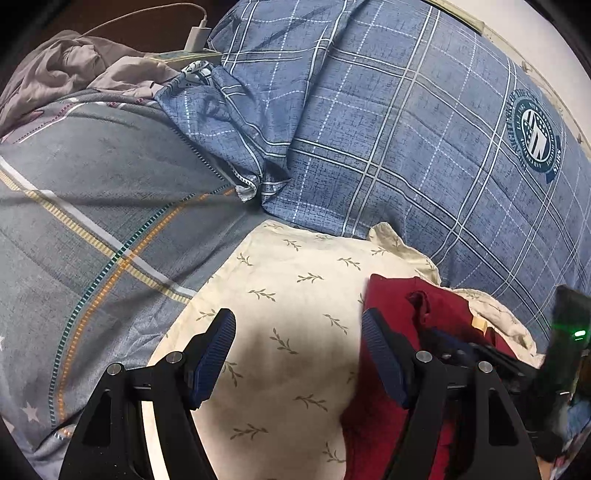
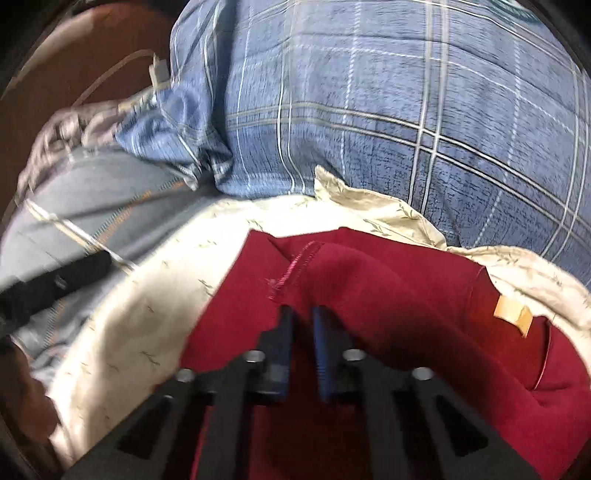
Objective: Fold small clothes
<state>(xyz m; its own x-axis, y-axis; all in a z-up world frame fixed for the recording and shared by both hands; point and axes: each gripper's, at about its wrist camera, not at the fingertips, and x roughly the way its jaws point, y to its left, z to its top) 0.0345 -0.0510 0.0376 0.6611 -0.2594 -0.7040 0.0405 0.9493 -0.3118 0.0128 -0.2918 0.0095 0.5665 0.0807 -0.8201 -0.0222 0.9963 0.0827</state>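
Right gripper (image 2: 303, 314) pinched shut on a fold of the dark red knit garment (image 2: 406, 295); left gripper (image 1: 299, 332) wide apart over the cream leaf-print cloth (image 1: 288, 288), holding nothing.

The red garment lies bunched on the cream cloth's right part, a tan label (image 2: 511, 314) sewn near its far edge, a stitched hem just ahead of the closed blue pads. Bare cream cloth spreads under and ahead of the left gripper. A blue plaid quilt (image 1: 406, 122) crowds the cloth's far edge and right side; a grey striped sheet (image 1: 92, 206) borders the left. Farther off lie a rumpled grey cloth (image 1: 62, 66) and a white charger with cable (image 1: 195, 35).
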